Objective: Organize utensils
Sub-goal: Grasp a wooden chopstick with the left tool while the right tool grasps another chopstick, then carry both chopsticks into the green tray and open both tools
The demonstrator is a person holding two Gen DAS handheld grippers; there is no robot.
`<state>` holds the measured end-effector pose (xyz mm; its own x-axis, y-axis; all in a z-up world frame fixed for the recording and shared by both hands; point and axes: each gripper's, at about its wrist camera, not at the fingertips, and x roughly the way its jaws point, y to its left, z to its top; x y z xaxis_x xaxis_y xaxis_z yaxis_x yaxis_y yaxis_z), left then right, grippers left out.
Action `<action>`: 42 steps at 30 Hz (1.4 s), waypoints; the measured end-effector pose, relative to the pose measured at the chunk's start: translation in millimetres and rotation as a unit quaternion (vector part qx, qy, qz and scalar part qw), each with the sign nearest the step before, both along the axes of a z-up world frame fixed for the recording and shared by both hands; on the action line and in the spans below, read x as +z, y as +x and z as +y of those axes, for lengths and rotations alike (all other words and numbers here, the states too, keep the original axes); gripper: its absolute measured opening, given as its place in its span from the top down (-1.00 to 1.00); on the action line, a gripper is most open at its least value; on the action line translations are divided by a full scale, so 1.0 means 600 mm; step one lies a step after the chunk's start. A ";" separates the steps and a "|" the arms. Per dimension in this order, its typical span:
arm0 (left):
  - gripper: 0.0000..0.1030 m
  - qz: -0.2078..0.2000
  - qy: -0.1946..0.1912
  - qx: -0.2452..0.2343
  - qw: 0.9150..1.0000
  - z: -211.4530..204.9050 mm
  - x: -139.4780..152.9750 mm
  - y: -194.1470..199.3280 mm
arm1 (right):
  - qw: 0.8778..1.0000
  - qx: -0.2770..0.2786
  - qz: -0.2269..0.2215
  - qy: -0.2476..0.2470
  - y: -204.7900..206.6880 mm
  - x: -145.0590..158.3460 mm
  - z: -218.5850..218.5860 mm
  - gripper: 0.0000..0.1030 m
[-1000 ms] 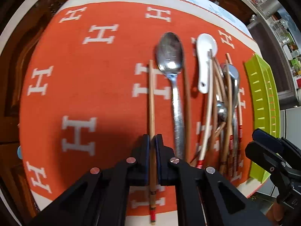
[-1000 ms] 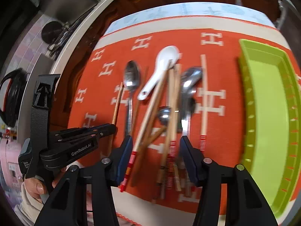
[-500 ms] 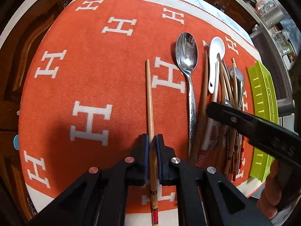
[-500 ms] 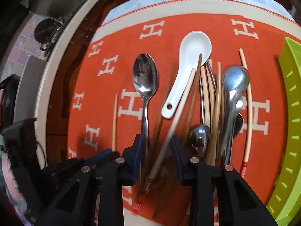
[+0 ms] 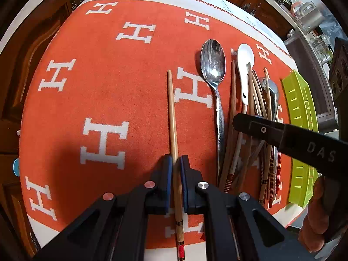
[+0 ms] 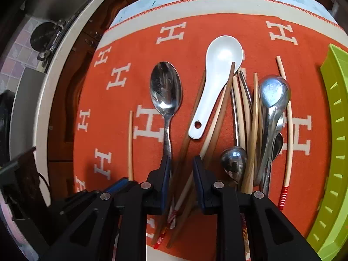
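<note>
Chopstick [image 5: 173, 117] number one is pinched tight in the left tool [image 5: 175, 169], lying flat on the orange H-patterned cloth [image 5: 104, 69] just left of the big steel spoon [image 5: 214, 80]. Over on the right tool [image 6: 180, 169], the jaws are closing around a pale chopstick [image 6: 212, 134] and a darker one in the jumbled pile, pads not yet pressing. Beyond sit the white ceramic spoon [image 6: 217, 74], more steel spoons [image 6: 271, 100] and the green tray [image 6: 335, 143] at the cloth's right edge.

The cloth [image 5: 130, 82] is orange with white H letters, a cream border and red zigzag stitching. A white ceramic spoon [image 6: 217, 69] and shiny silver spoons [image 6: 166, 91] lie on it, beside tan chopsticks [image 6: 287, 130] with red-striped ends and a lime-green tray [image 6: 335, 130].
</note>
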<state>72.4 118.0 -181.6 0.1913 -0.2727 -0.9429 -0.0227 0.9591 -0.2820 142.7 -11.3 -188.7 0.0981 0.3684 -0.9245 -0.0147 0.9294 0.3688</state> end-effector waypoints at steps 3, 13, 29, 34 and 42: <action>0.88 0.001 -0.003 0.001 1.000 0.001 0.000 0.001 | 1.000 0.005 0.003 -0.003 0.004 -0.001 0.008 0.56; 0.91 0.001 -0.005 0.004 1.000 0.005 0.003 -0.001 | 1.000 0.000 0.005 -0.017 0.005 -0.019 0.017 0.84; 0.92 -0.020 -0.072 -0.030 0.997 -0.063 0.119 -0.022 | 0.995 -0.035 -0.049 0.074 -0.090 0.119 -0.142 0.87; 0.92 -0.059 -0.082 -0.078 0.992 -0.143 0.189 -0.029 | 0.989 -0.058 -0.106 0.088 -0.140 0.202 -0.239 0.87; 0.92 -0.101 -0.089 -0.159 0.978 -0.273 0.279 -0.052 | 0.973 -0.095 -0.197 0.073 -0.243 0.344 -0.383 0.87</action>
